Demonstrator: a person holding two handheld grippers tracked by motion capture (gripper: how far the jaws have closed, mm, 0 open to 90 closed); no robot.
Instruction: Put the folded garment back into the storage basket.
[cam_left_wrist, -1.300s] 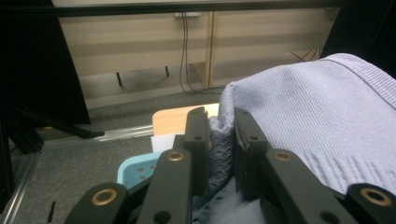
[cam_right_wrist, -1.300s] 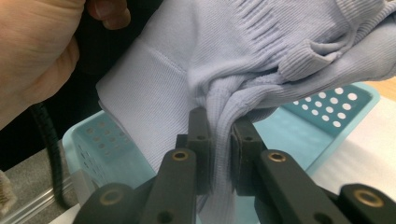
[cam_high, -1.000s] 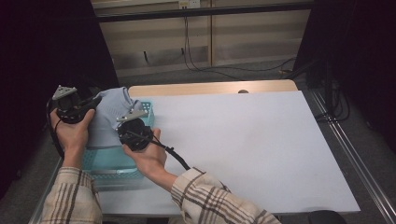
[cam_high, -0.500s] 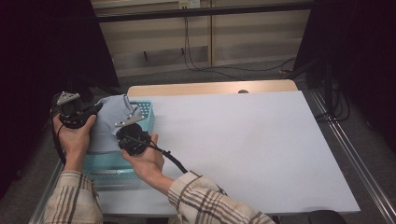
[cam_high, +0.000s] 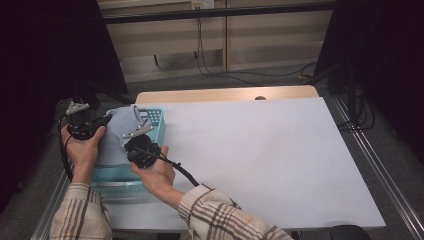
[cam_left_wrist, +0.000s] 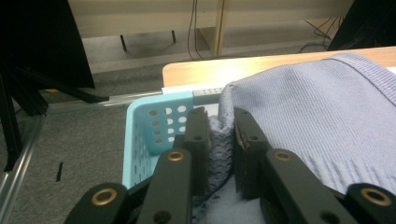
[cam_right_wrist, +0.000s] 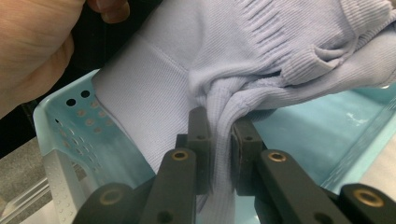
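A pale blue knitted sweater (cam_high: 116, 130) hangs over a light blue plastic basket (cam_high: 155, 116) at the table's left edge. My left gripper (cam_high: 102, 121) is shut on a fold of the sweater (cam_left_wrist: 327, 116), the knit pinched between its black jaws (cam_left_wrist: 219, 140) above the basket's perforated corner (cam_left_wrist: 154, 126). My right gripper (cam_high: 136, 131) is shut on another bunched fold of the sweater (cam_right_wrist: 261, 56), the cloth squeezed between its jaws (cam_right_wrist: 222, 135) over the basket's inside (cam_right_wrist: 303, 135). The other hand (cam_right_wrist: 32, 51) shows at the upper left of the right gripper view.
A large white sheet (cam_high: 260, 155) covers the wooden table (cam_high: 225, 94) to the right of the basket. A metal rail (cam_high: 380, 170) runs along the table's right side. Cables (cam_high: 210, 65) lie on the floor beyond the far edge. Dark screens stand at both sides.
Both hands have sunk a little with the sweater, which now lies lower over the basket. Both grips stay as they were.
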